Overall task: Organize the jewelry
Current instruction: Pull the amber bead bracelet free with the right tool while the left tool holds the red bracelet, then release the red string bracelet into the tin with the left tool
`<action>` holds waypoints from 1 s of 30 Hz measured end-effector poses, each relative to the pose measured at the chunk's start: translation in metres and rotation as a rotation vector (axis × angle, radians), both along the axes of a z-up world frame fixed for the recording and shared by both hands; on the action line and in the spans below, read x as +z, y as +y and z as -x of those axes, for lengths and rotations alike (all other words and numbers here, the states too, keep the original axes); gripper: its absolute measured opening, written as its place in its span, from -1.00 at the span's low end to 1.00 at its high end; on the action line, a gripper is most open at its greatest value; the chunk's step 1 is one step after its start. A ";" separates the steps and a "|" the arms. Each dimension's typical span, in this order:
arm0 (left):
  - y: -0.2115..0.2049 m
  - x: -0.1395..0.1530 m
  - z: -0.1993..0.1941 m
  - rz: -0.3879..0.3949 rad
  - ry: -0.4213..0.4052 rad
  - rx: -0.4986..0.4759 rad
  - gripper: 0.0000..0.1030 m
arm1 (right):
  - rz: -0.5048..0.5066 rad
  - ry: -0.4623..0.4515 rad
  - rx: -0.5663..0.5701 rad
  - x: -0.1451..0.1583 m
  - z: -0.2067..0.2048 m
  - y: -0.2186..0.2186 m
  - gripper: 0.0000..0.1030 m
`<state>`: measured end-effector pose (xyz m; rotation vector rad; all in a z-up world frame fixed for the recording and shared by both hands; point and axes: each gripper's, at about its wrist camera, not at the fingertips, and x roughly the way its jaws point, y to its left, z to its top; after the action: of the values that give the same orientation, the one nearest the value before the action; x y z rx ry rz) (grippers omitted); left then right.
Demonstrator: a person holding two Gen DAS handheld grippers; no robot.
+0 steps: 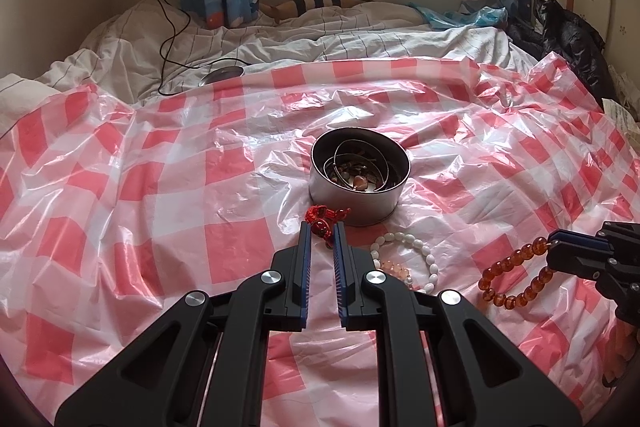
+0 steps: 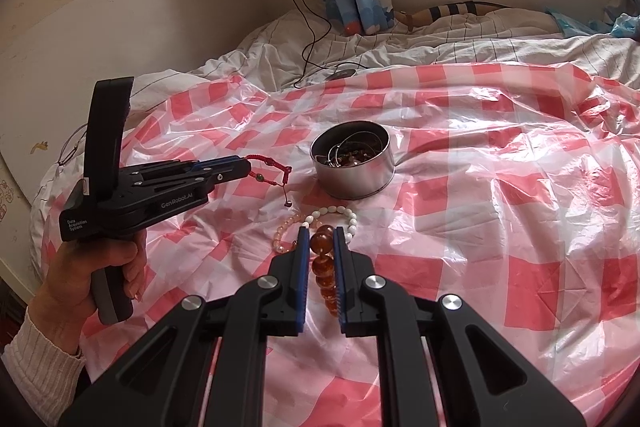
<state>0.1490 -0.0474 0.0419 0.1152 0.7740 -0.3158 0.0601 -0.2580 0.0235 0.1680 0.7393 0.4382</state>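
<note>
While the left tongs (image 1: 323, 227) pinch a red cord bracelet (image 1: 322, 219), the right tongs (image 2: 322, 233) clamp an amber bead bracelet (image 2: 323, 259). Mid-bed, a metal tin (image 1: 360, 203) holds jewelry beside a white bead bracelet (image 1: 416, 247).

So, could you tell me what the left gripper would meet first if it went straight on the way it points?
Probably the round silver metal tin, just beyond the red corded bracelet held by the left gripper; depth is uncertain.
</note>
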 end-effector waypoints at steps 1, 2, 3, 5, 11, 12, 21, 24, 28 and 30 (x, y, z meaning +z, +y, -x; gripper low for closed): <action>-0.001 0.000 0.001 0.003 0.001 0.000 -0.81 | -0.001 0.000 0.000 0.000 0.000 0.000 -0.76; 0.000 0.000 0.000 0.003 0.002 -0.001 -0.81 | 0.000 0.000 0.000 0.000 0.000 0.000 -0.76; 0.000 0.000 0.000 0.003 0.001 0.000 -0.81 | 0.001 -0.001 0.001 0.000 0.000 0.000 -0.76; -0.001 0.000 0.001 0.004 0.001 0.000 -0.81 | -0.002 -0.003 0.002 0.000 0.000 0.001 -0.76; 0.000 0.001 0.001 0.035 0.007 -0.006 -0.81 | -0.010 -0.029 0.010 0.006 0.000 0.002 -0.76; 0.000 0.003 0.001 0.053 0.008 -0.010 -0.81 | -0.011 -0.032 0.010 0.007 0.000 0.002 -0.76; -0.003 0.012 0.004 0.162 0.002 -0.048 -0.81 | -0.027 -0.025 -0.022 0.006 -0.009 -0.008 -0.76; -0.005 0.016 0.001 0.198 0.010 -0.059 -0.81 | -0.039 -0.021 -0.028 0.007 -0.010 -0.011 -0.76; -0.013 0.016 -0.009 0.226 0.031 -0.069 -0.81 | -0.057 -0.018 -0.035 0.008 -0.011 -0.015 -0.76; -0.019 0.017 -0.019 0.243 0.036 -0.071 -0.81 | -0.060 -0.023 -0.035 0.010 -0.010 -0.015 -0.76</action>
<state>0.1678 -0.0662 0.0592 -0.0921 0.7627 -0.4776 0.0706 -0.2732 0.0337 0.2311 0.6997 0.4290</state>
